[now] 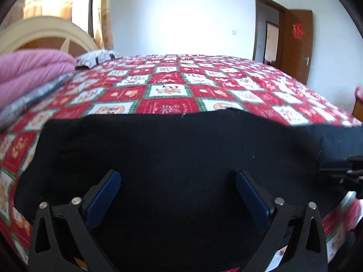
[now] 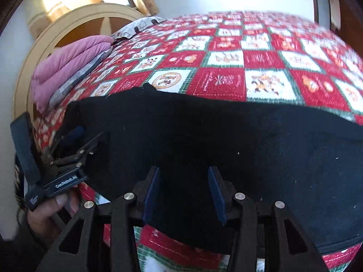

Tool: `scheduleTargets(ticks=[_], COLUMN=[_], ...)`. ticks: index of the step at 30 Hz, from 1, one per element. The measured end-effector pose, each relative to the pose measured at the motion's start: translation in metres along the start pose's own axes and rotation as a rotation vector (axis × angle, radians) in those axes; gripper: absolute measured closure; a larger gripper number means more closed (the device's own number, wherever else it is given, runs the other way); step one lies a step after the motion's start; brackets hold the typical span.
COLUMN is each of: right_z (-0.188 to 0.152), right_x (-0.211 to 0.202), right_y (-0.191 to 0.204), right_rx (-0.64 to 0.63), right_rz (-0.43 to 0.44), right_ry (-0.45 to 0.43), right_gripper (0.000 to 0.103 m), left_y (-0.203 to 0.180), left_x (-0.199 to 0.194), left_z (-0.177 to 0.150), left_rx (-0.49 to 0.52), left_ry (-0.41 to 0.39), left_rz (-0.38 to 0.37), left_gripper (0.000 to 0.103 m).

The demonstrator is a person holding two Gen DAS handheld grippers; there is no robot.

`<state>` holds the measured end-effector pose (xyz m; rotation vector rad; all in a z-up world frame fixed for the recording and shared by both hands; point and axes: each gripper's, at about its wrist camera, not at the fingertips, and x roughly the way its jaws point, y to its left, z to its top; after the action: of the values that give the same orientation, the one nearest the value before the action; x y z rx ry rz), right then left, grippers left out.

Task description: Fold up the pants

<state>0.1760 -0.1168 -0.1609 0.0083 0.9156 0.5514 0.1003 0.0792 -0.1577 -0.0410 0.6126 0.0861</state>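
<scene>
Black pants (image 1: 172, 149) lie flat along the near edge of a bed with a red, white and green checked quilt (image 1: 168, 79). My left gripper (image 1: 178, 179) is open, its blue-padded fingers spread over the cloth, holding nothing. In the right wrist view the pants (image 2: 215, 136) stretch across the quilt (image 2: 226, 56). My right gripper (image 2: 183, 179) is open just above the pants' near edge, empty. The left gripper (image 2: 74, 140) shows at the pants' left end, with the hand that holds it. The right gripper's body (image 1: 349, 170) shows at the right edge of the left wrist view.
A folded pink blanket (image 1: 29, 72) on grey cloth lies at the bed's left, beside a patterned pillow (image 1: 97, 56) and a cream headboard (image 1: 45, 27). A brown door (image 1: 295, 45) stands open at the far right. The blanket also shows in the right wrist view (image 2: 68, 65).
</scene>
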Motion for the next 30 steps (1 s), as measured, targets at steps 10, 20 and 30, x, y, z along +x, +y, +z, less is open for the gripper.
scheduleTargets(ticks=[10,20,30], right_z=[-0.030,-0.035,-0.029], right_x=[-0.023,-0.039,-0.071], right_y=[-0.014,-0.053,-0.111], right_rx=[0.033,0.172,0.292], right_rz=[-0.046,0.061,-0.041], right_ry=[-0.067,-0.077,-0.109], right_gripper=[0.054,0.054,0.054], left_y=[0.003,-0.007,-0.056], left_x=[-0.006,-0.020,0.002], left_z=[-0.003,0.012,0.021], left_rx=[-0.004,0.001,0.130], left_ry=[0.011,0.058,0.138], left_rz=[0.018,0.001,-0.073], left_gripper=[0.000,0.000,0.000])
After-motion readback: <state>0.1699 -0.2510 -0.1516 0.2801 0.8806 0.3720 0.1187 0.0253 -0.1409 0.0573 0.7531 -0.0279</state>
